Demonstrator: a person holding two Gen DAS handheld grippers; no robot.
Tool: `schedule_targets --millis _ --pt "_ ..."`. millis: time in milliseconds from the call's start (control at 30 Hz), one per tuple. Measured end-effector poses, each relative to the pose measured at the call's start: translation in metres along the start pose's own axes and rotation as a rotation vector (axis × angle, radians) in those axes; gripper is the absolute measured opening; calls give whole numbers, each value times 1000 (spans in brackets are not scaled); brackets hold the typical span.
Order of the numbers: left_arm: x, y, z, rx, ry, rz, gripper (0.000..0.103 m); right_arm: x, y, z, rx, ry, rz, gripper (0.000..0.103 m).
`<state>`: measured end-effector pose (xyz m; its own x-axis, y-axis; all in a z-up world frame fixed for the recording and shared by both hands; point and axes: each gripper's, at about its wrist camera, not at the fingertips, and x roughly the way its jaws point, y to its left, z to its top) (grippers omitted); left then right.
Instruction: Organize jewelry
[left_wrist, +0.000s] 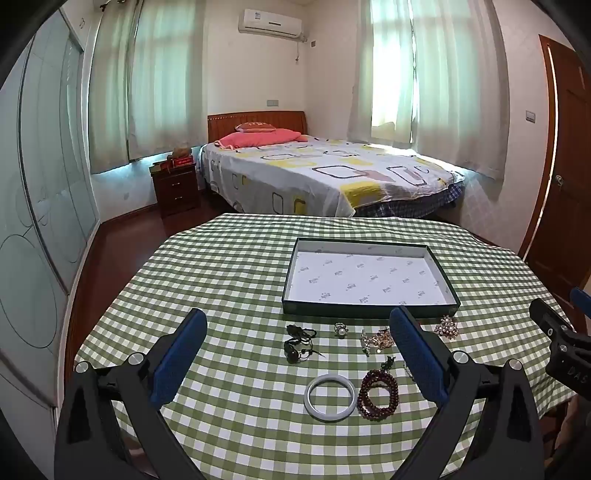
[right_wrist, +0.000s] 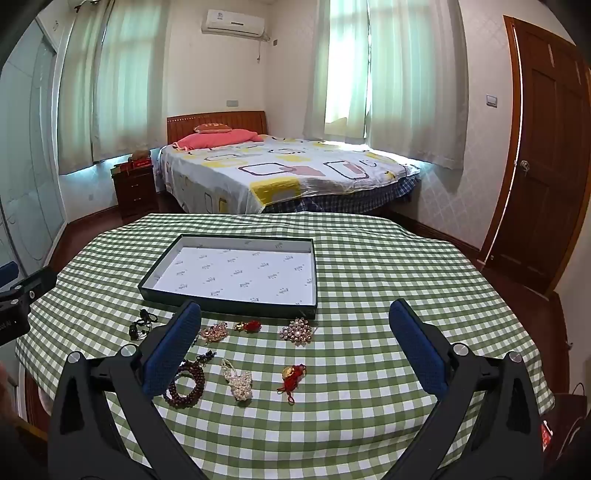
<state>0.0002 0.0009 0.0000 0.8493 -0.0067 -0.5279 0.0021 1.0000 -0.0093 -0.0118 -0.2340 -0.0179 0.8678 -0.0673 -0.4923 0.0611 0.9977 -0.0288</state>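
Observation:
An empty dark box (left_wrist: 369, 307) (right_wrist: 229, 301) with white patterned lining sits mid-table. In front of it lie jewelry pieces: a pale bangle (left_wrist: 330, 397), a dark red bead bracelet (left_wrist: 379, 394) (right_wrist: 184, 387), a black cord piece (left_wrist: 299, 341) (right_wrist: 142, 325), a pearl ring (left_wrist: 340, 329), a gold brooch (left_wrist: 378, 339) (right_wrist: 214, 332), a pearl brooch (left_wrist: 447, 326) (right_wrist: 297, 331), a pearl strand (right_wrist: 238, 380) and two red-gold charms (right_wrist: 249, 326) (right_wrist: 291, 374). My left gripper (left_wrist: 299, 328) and right gripper (right_wrist: 295, 317) hover open and empty above the near table.
The table has a green checked cloth (left_wrist: 229, 280) (right_wrist: 406, 266). Behind it stand a bed (left_wrist: 325, 173), a nightstand (left_wrist: 175, 188) and curtained windows. A wooden door (right_wrist: 546, 166) is at right. The right gripper's body shows at the left view's right edge (left_wrist: 557, 332).

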Motion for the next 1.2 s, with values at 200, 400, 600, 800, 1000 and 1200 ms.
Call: schedule_targets --millis 200,400,600,800,1000,1200 --pt "0 3 0 -3 2 1 96 -1 0 0 0 1 -1 99" --pt "-2 0 0 -10 2 -2 96 0 1 0 0 4 0 99" --pt "-3 -2 0 4 6 -5 96 -1 0 0 1 3 1 99" --pt "-3 -3 0 5 6 -3 96 -1 1 0 0 3 1 99" --pt "-2 -3 -1 3 8 -4 96 0 1 0 1 4 1 99" --pt "-2 -1 -4 2 10 -6 96 0 0 0 1 5 1 99"
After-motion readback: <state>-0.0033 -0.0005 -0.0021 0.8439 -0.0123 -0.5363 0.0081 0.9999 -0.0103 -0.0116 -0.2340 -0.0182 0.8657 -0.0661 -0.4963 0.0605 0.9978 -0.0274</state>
